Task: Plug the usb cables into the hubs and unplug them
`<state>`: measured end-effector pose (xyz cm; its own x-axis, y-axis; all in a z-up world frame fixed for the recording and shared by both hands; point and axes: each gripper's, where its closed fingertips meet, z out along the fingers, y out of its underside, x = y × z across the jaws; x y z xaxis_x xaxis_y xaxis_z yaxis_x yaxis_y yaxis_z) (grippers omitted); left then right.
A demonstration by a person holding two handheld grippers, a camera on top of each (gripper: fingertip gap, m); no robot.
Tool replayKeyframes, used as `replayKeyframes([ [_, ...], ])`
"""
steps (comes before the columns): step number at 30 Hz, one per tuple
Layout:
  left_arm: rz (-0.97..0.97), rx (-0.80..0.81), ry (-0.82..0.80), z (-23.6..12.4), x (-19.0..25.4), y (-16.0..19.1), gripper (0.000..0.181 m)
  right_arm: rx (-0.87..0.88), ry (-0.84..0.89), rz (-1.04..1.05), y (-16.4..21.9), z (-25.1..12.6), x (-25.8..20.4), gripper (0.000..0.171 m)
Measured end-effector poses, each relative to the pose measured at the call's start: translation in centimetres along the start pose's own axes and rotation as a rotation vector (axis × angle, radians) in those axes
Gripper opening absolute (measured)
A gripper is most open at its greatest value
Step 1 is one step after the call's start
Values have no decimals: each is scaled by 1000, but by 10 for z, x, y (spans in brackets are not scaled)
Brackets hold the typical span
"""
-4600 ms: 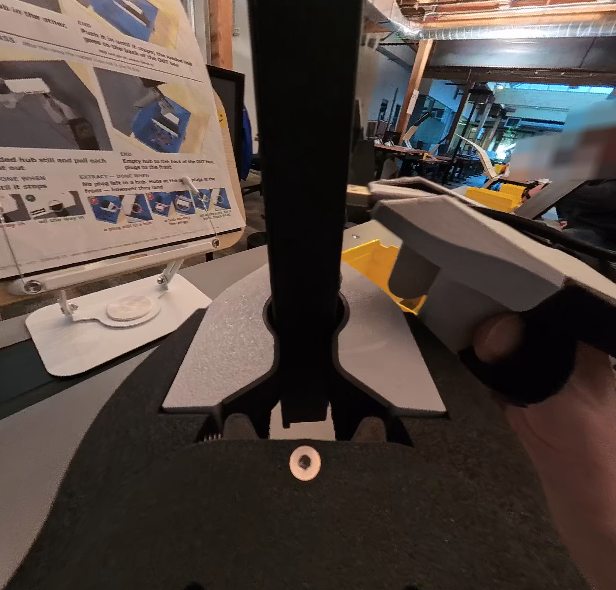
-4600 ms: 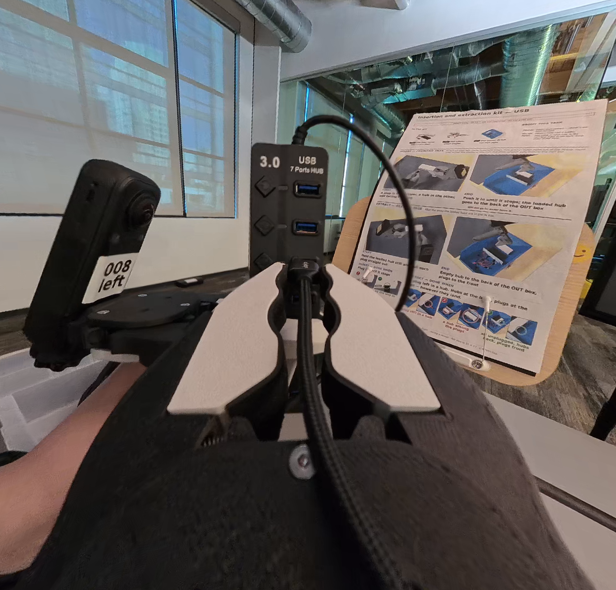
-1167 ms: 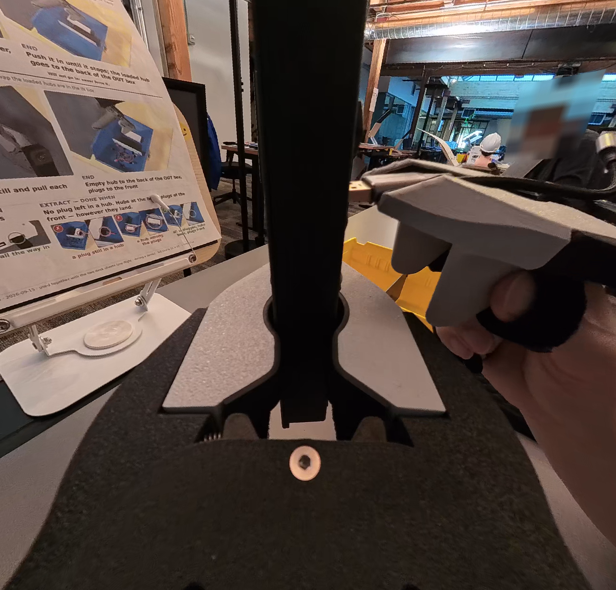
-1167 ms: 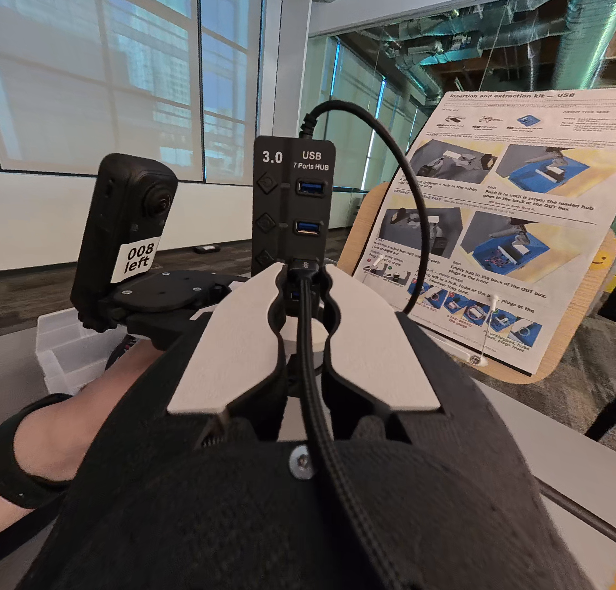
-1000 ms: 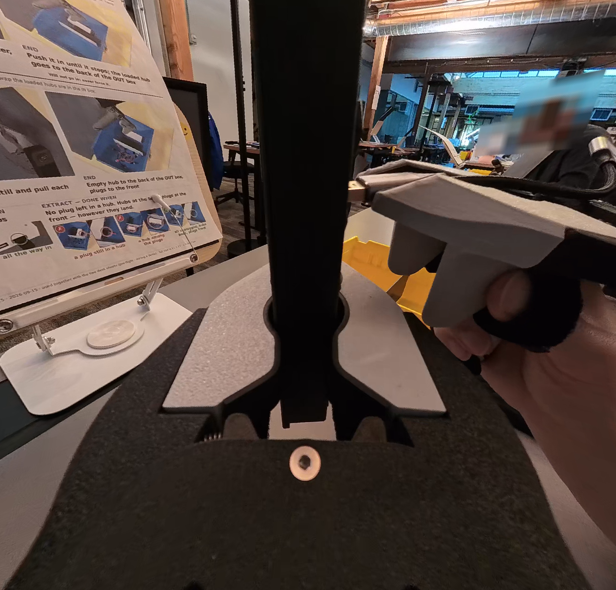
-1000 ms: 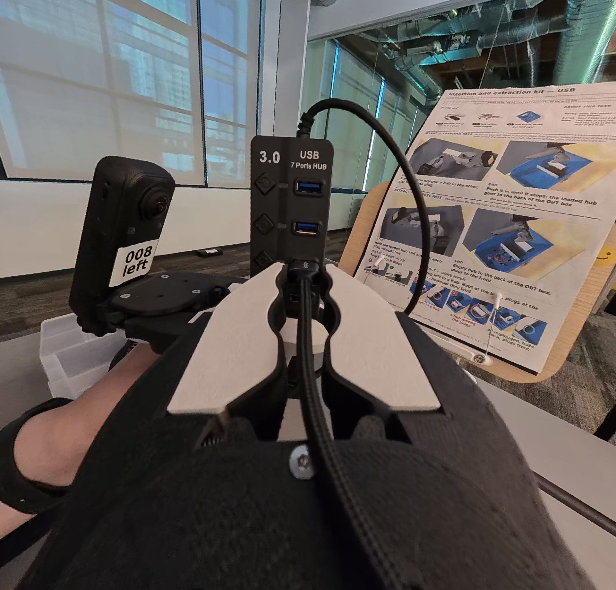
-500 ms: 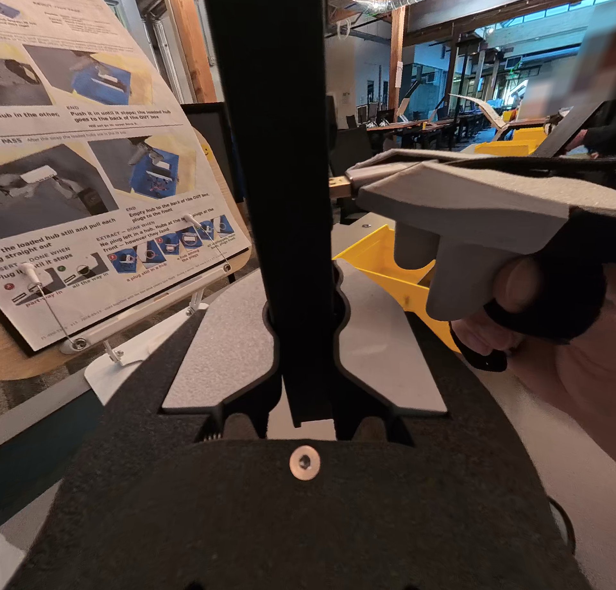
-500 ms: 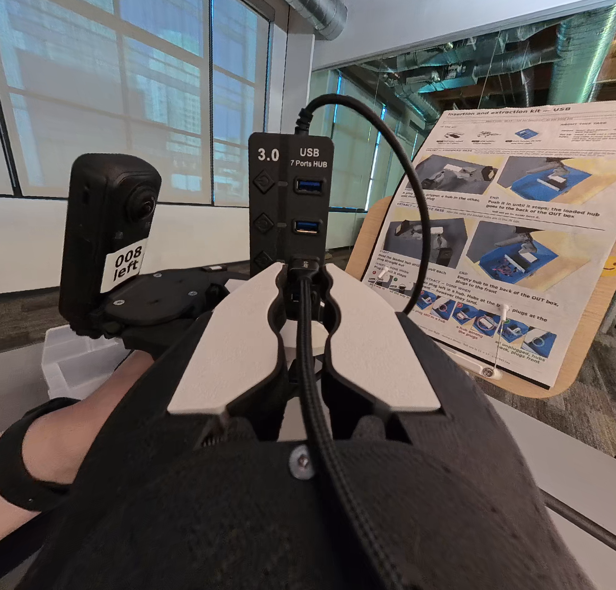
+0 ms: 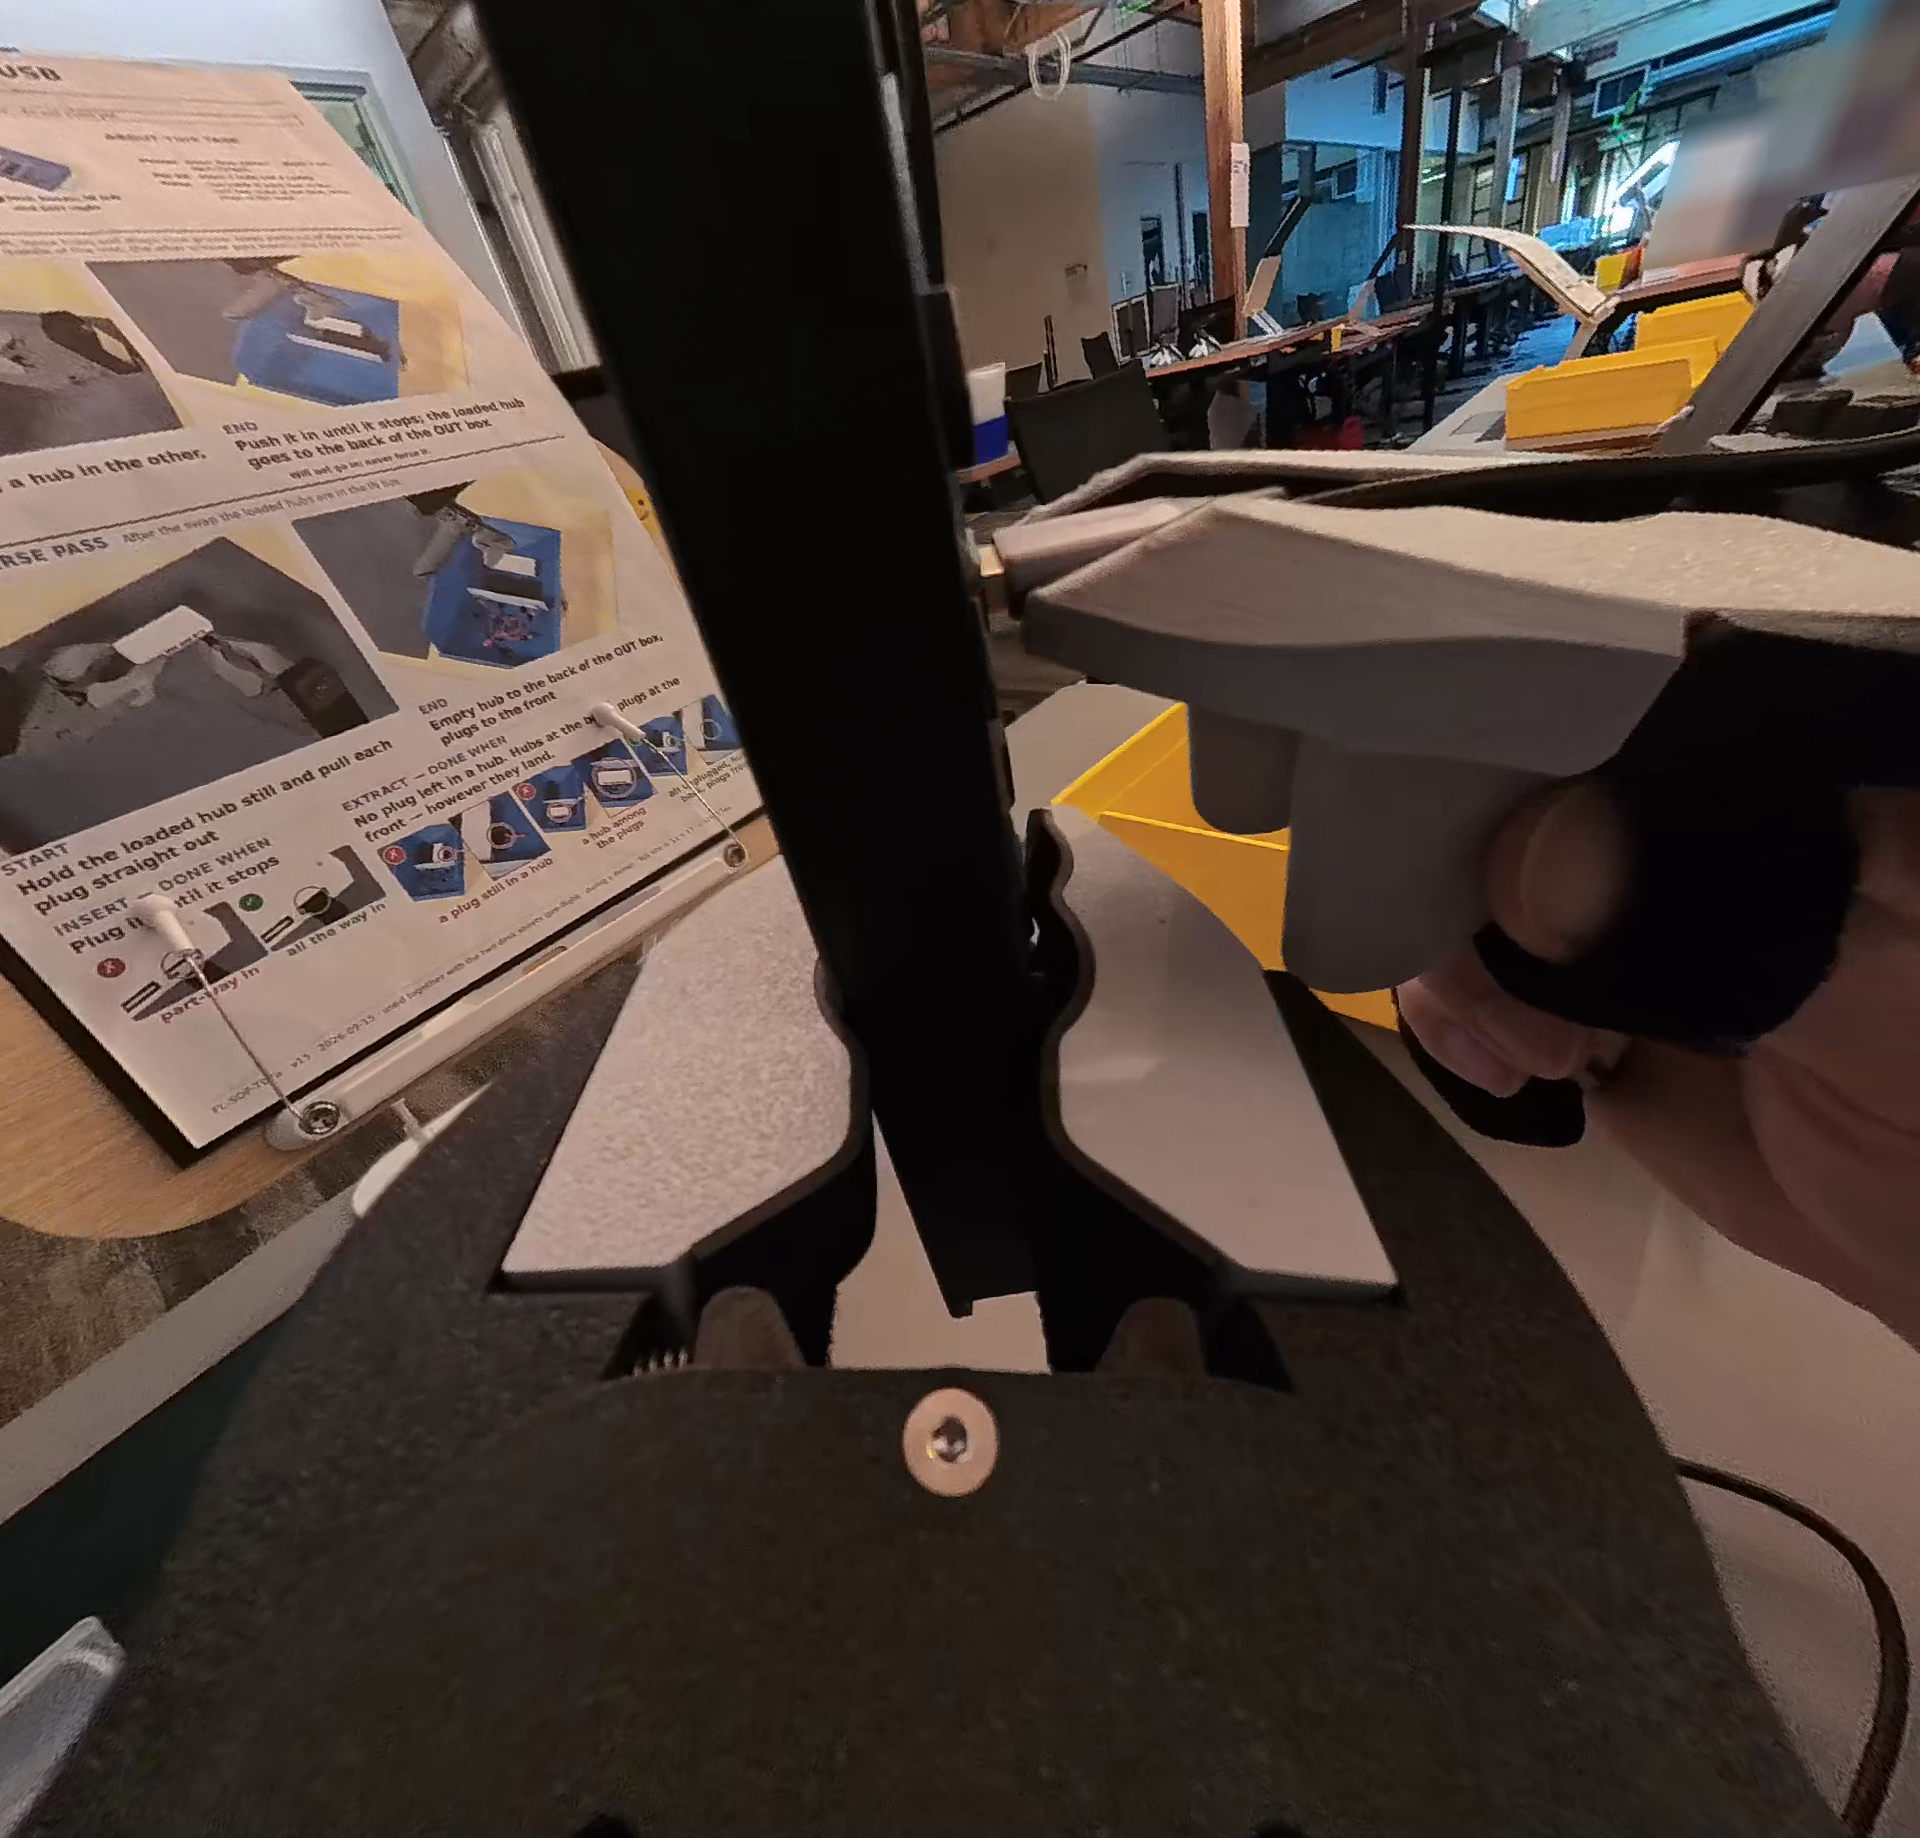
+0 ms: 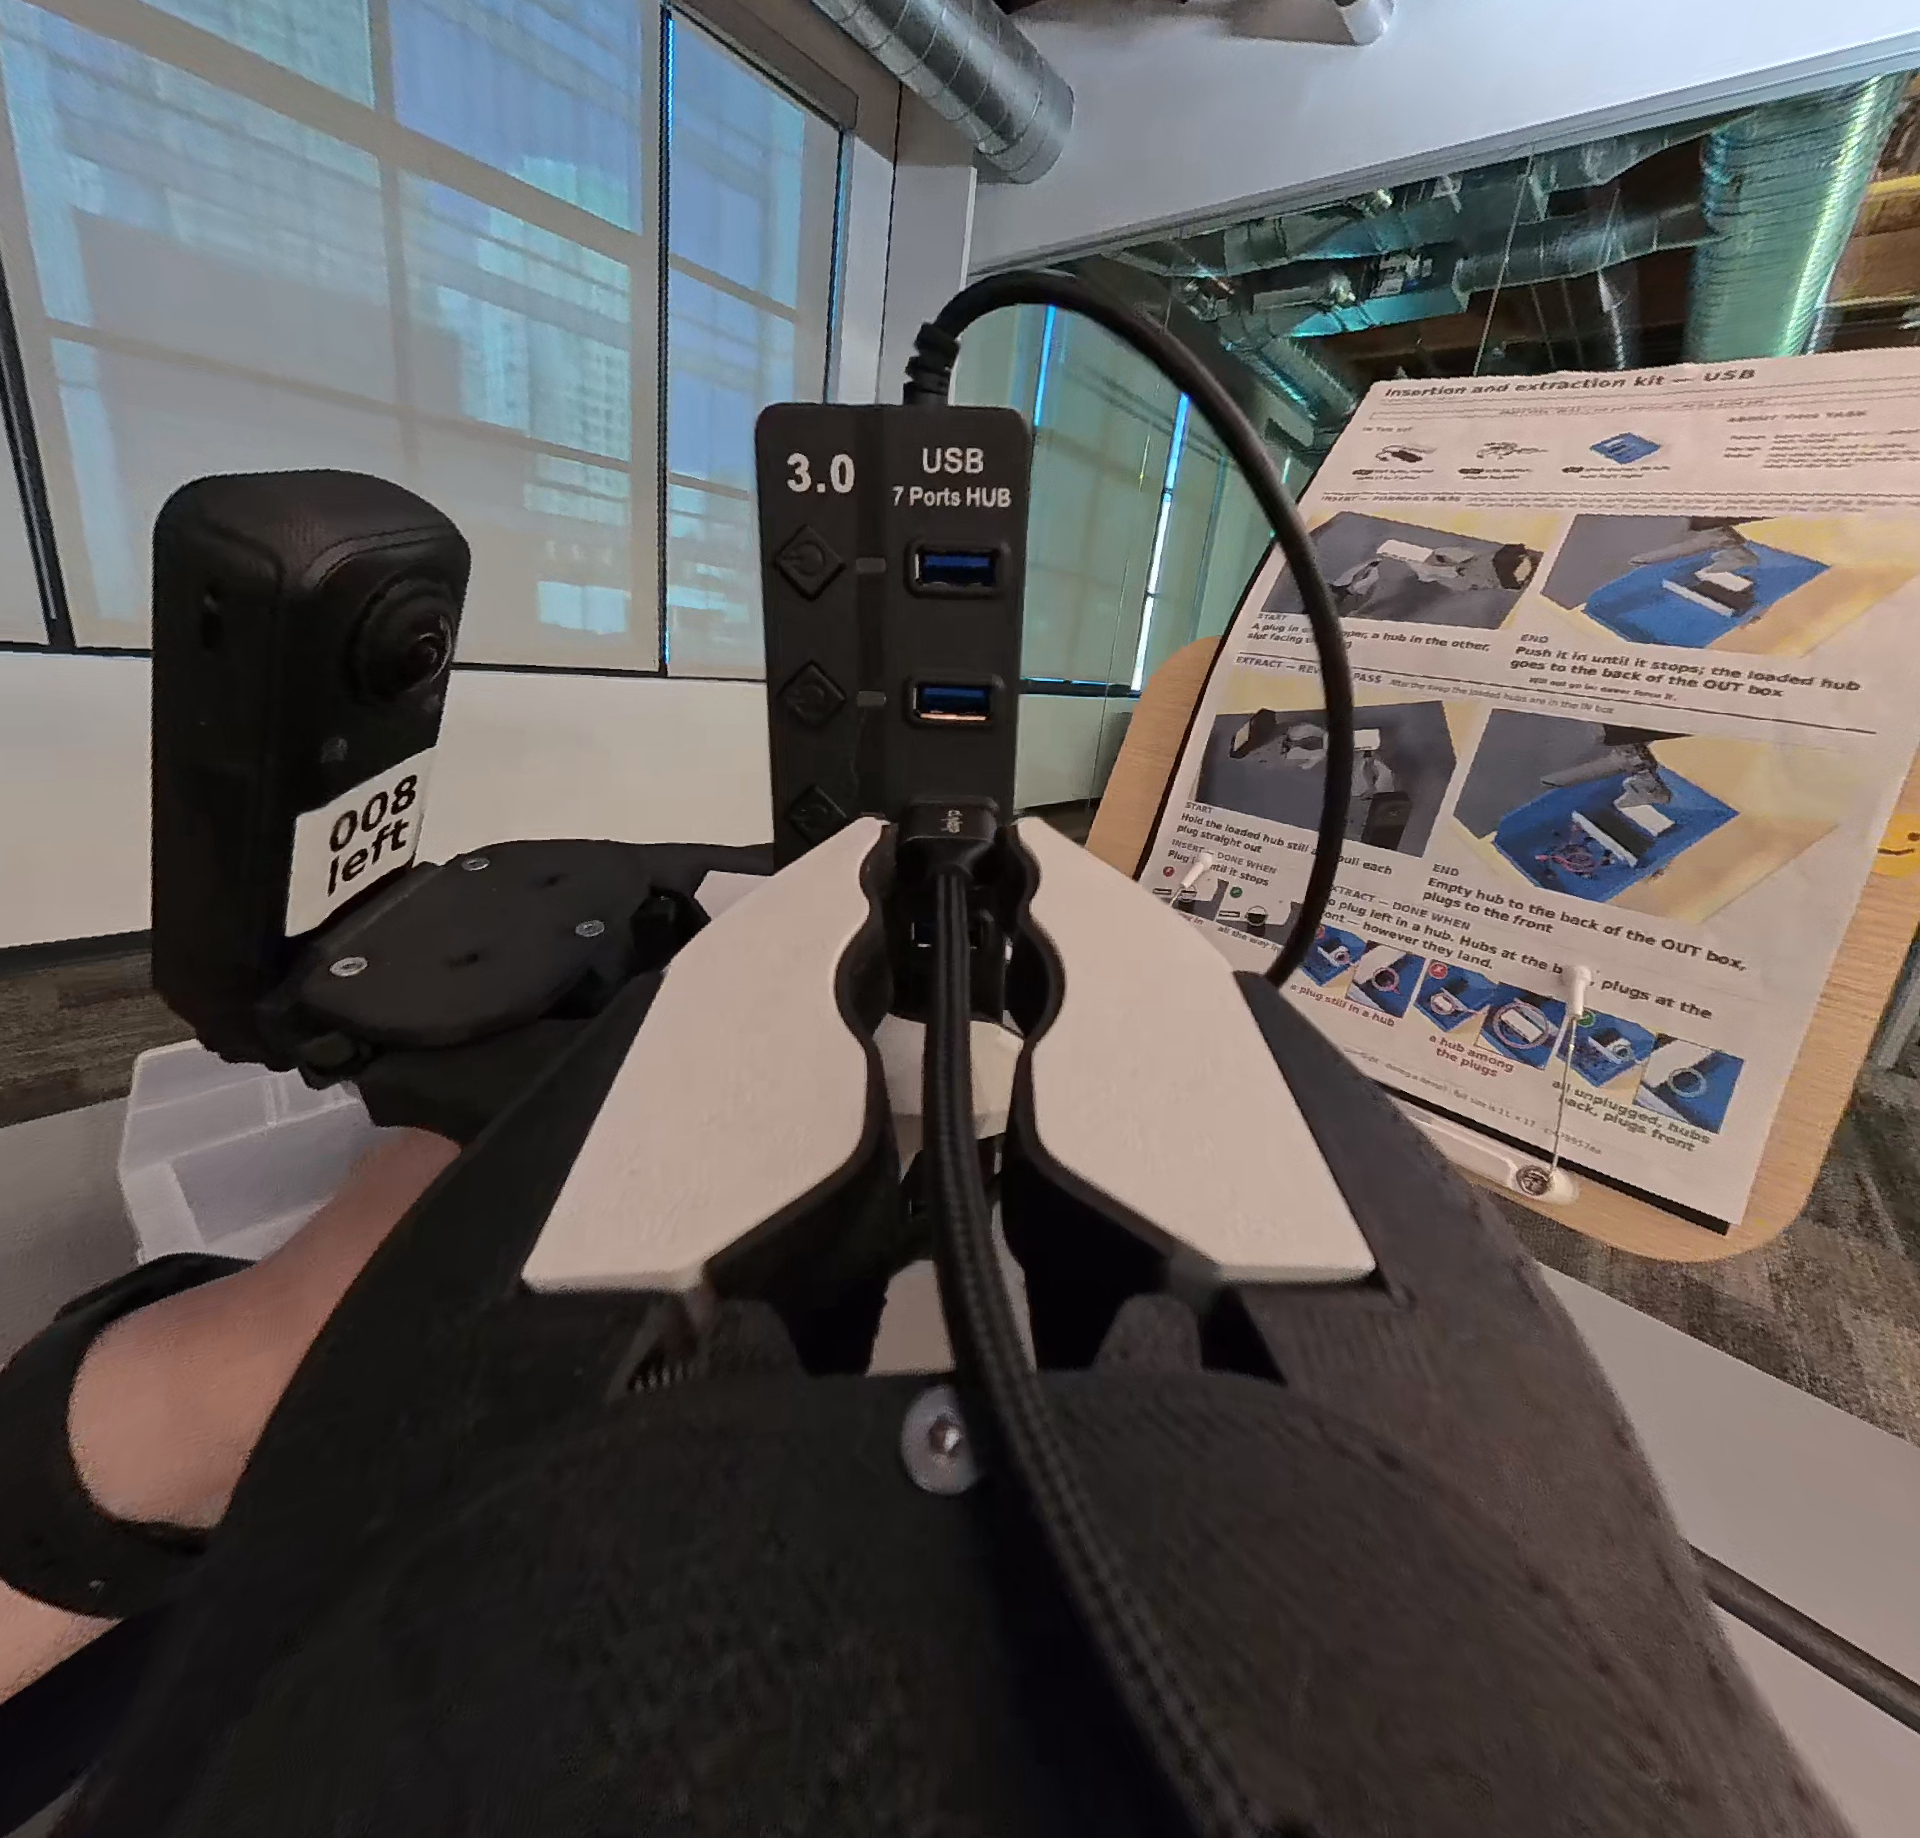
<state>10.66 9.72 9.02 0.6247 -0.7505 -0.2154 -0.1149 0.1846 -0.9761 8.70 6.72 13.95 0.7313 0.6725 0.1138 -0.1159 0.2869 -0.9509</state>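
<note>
My left gripper (image 9: 935, 957) is shut on a black USB hub (image 9: 790, 438) and holds it upright above the table. In the right wrist view the hub (image 10: 894, 593) faces me with two empty blue ports at the top. My right gripper (image 10: 948, 853) is shut on a black USB plug (image 10: 948, 827) with a braided cable (image 10: 966, 1165). The plug sits at the third port from the top. In the left wrist view the right gripper (image 9: 1013, 562) comes in from the right, its tips almost touching the hub's side. How deep the plug sits is hidden.
A printed instruction sheet on a wooden stand (image 9: 312, 645) stands behind the hub and also shows in the right wrist view (image 10: 1558, 801). A yellow bin (image 9: 1174, 832) lies under the right gripper. A clear plastic box (image 10: 208, 1154) is at the left. The hub's own cable (image 10: 1299, 541) loops to the right. One gripper's finger ends stand about 6 cm off the other's.
The right gripper has closed the gap to the hub: the plug's metal tip, bare before, is now almost fully hidden at the hub's face. The left gripper has tilted the hub leftward.
</note>
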Motion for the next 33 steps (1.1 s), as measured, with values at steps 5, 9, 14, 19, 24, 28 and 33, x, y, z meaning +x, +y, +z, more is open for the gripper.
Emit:
replayKeyframes([
  [5,39,13,-23,-2,0,-4,28,29,16,-16,-5,-2,-2,19],
  [9,65,2,-73,-3,-4,-5,28,40,6,24,-5,-1,-3,19],
  [14,28,21,-121,-9,-16,-11,26,31,-38,-18,-4,2,-5,19],
  [19,-6,51,-121,-13,-22,-16,29,70,-51,-15,-10,0,-9,19],
  [24,2,76,-110,-13,-17,-20,30,131,-68,-19,-17,-5,-13,18],
  [28,22,65,-117,-11,-14,-18,30,184,-72,26,-25,-10,-9,16],
  [33,-47,63,-85,-7,-10,-14,26,132,-58,-83,-22,-9,-8,16],
])
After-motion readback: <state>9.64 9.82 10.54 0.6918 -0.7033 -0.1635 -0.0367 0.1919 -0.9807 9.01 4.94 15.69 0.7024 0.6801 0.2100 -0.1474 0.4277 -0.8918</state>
